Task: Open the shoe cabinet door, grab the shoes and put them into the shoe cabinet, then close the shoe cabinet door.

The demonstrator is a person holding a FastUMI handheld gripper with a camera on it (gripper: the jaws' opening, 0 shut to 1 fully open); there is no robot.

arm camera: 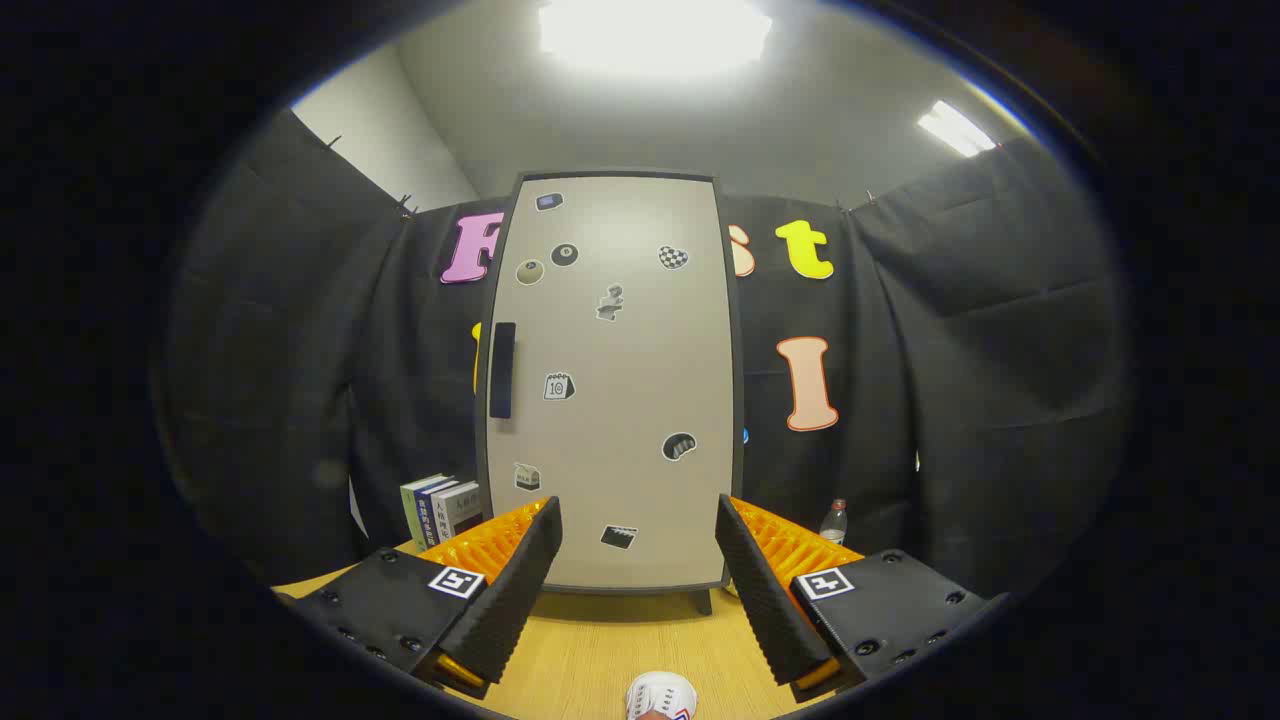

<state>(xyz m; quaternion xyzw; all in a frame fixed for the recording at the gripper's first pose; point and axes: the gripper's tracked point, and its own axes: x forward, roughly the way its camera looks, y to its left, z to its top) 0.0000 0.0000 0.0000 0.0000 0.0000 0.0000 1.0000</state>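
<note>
Wooden table holds the closed shoe cabinet; tool open, empty, before its door.

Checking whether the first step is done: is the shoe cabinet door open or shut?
Shut. The door lies flat across the cabinet front with its handle untouched; the open tool has nothing between its fingers.

Three books stand up side by side in the lower left of the picture, on a wooden table. A small water bottle stands in the lower right. Bright ceiling lights shine at the top.
</note>
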